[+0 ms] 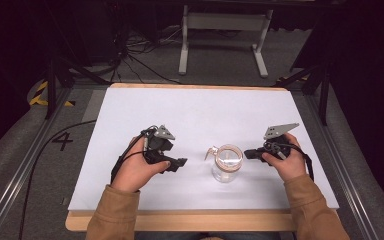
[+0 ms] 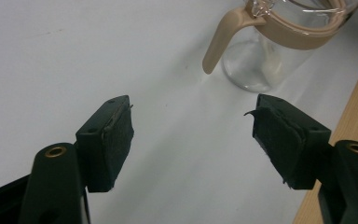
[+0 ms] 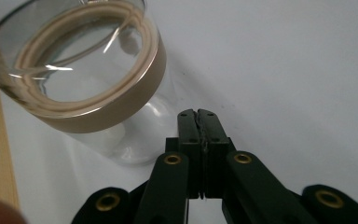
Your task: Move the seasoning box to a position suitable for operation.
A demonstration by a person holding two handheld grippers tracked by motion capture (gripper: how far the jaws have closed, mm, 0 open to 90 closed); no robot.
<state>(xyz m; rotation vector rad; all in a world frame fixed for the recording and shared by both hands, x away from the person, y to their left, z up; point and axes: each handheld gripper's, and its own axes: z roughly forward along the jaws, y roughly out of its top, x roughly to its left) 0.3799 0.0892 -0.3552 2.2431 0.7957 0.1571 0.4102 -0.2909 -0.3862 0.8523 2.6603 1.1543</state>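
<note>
Jar (image 1: 226, 163) upright on table (image 1: 190, 107), near front edge, between both grippers; long axis vertical, mouth up, tan handle (image 2: 221, 42) sticking out toward left gripper (image 1: 179, 163). Left gripper near jar, apart, jaws spread wide, likely lined up for handle or body grasp. Right gripper (image 1: 248, 153) just beside jar, jaws pressed together, holding nothing; probably bracing or waiting.

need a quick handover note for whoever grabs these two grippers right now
Left gripper: jaws wide open, empty, aimed at the clear glass jar with a tan band and handle, short of it.
Right gripper: jaws shut on nothing, beside the jar, apparently not touching.
Jar: upright on the white table cover, near the front wooden edge, between both grippers.
Done: nothing gripped yet.
Left: probably grasp the jar.
</note>
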